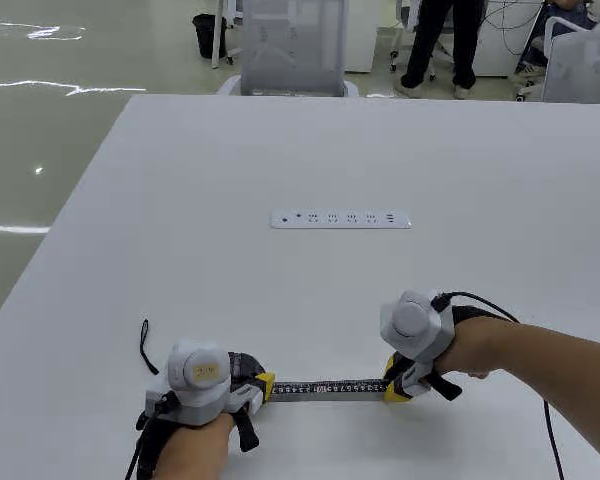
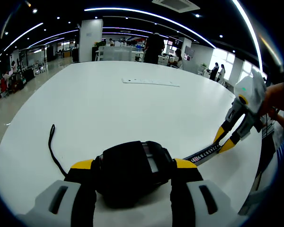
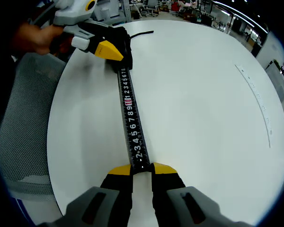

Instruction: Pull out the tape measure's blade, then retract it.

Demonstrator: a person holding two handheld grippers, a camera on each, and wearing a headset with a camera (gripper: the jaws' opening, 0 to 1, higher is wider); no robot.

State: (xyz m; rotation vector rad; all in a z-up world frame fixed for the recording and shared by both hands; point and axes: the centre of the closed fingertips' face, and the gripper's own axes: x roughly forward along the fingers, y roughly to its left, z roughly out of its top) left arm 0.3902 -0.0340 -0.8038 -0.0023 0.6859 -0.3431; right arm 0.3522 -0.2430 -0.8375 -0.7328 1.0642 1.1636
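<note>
Two grippers sit near the front edge of a white desk (image 1: 360, 140). The left gripper (image 1: 256, 386) is clamped around the black tape measure (image 2: 132, 172), which rests on the desk. The right gripper (image 1: 392, 388) pinches the tip of the blade (image 3: 132, 118), drawn out flat between them. A white power strip (image 1: 340, 219) lies farther back.

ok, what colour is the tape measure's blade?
Black blade with white numerals and one red mark; clearest in the right gripper view.
</note>
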